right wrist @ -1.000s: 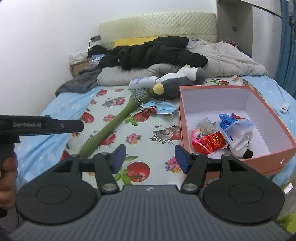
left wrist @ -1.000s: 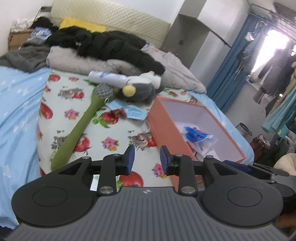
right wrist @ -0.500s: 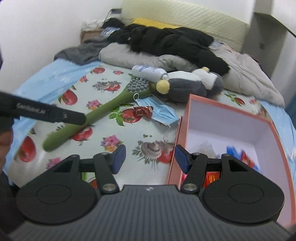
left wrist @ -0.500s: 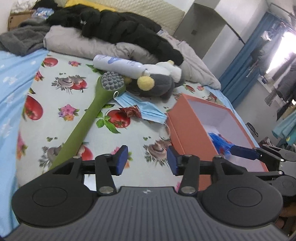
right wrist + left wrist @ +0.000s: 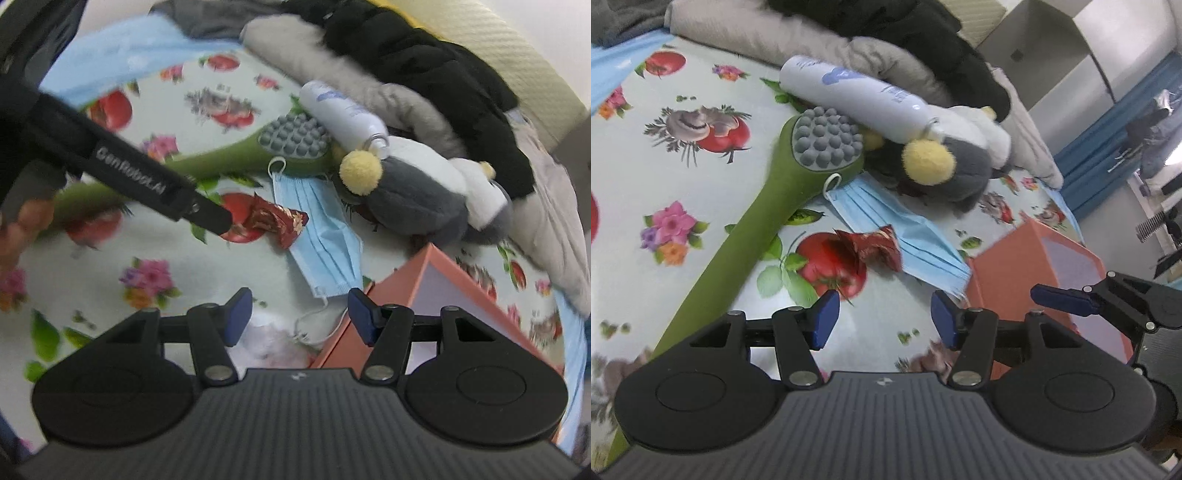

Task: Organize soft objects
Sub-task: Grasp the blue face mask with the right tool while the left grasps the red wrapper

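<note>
Both the left gripper (image 5: 884, 319) and right gripper (image 5: 300, 315) are held apart and empty, so the red wrapper (image 5: 873, 246) at 12 o'clock could easily be snagged together with the blue mask (image 5: 897, 230) it's touching

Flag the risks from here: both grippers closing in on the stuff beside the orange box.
1. The red wrapper overlaps the blue face mask; grabbing one may drag the other.
2. The mask's ear loop trails against the orange box and could snag on its corner.
3. The left hand-held gripper and right hand-held gripper, both open, converge and could collide.
</note>
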